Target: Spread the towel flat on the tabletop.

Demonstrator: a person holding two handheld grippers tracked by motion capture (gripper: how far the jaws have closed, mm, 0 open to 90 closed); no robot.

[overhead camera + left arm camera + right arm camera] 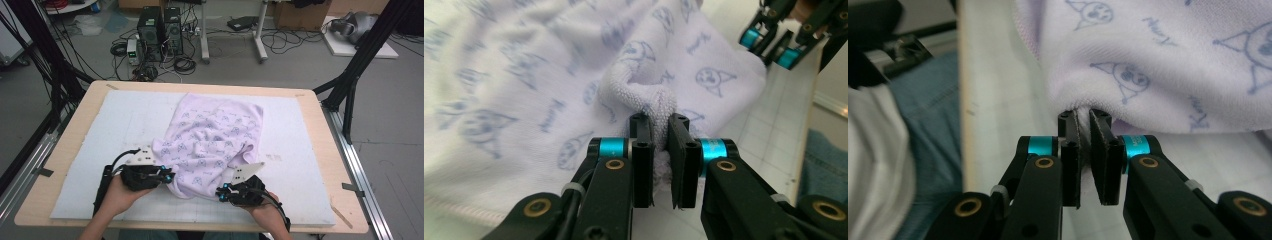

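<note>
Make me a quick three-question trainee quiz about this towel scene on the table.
1. True or false: the left tool is shut on the towel.
2. What lies under the towel: A) a white mat, B) a metal tray, C) bare wood?
3. Which towel edge does the right tool pinch, near or far from the person?

Key: 1 true: its pads clamp a bunched fold. 2 A: the white mat covers the table. 3 near edge.
</note>
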